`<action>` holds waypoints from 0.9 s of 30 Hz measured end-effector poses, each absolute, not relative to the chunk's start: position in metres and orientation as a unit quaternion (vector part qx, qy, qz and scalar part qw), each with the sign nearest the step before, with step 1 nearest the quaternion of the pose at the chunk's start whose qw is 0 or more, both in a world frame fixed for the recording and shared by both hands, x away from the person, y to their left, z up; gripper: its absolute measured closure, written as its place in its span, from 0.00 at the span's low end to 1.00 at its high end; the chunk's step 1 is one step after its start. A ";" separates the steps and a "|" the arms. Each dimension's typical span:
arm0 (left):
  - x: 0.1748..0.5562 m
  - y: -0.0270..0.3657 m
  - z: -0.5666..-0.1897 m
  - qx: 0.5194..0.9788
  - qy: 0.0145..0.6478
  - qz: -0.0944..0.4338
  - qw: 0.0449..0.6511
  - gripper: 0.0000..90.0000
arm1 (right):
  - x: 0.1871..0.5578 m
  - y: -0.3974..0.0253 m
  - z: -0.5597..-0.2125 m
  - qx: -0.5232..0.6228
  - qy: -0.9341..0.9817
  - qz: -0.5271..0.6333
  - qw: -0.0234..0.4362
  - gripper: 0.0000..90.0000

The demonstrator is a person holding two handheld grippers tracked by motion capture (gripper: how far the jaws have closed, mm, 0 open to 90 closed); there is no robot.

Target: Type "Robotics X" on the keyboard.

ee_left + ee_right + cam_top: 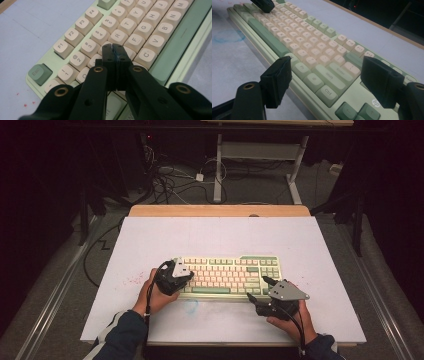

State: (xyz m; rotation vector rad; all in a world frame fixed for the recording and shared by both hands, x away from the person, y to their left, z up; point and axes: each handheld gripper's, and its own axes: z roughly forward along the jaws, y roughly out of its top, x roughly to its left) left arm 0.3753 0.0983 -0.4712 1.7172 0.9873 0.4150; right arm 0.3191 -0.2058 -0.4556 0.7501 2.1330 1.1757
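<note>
While I sit at the white table (150,235), the keyboard (227,272) lies flat in front of me, near my edge of the table, with its long side facing me. It has cream keys and green keys.

My left gripper (113,47) is squeezed shut with nothing inside. I hold it that way so the two black jaws make one thin tip, like a finger. The tip points down at the left part of the keyboard and sits on the keys next to the R key (118,36) and the F key (135,40). I cannot tell which key is under it, because the jaws hide it. I think I am pressing a key with it.

My right gripper (325,72) is spread wide and holds nothing. It waits low at the right end of the keyboard, close to the Shift key (330,75) and the Ctrl key (327,92), not touching them. I keep it there so it is out of the way but ready to help.
</note>
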 end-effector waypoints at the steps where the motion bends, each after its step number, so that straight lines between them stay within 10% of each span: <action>1: 0.375 0.098 -0.471 0.720 0.414 0.174 0.530 0.97 | 0.319 -0.206 -0.456 0.282 0.800 0.440 0.293 0.29; 27: 0.362 0.101 -0.451 0.701 0.395 0.172 0.568 0.96 | 0.319 -0.207 -0.454 0.278 0.800 0.442 0.297 0.29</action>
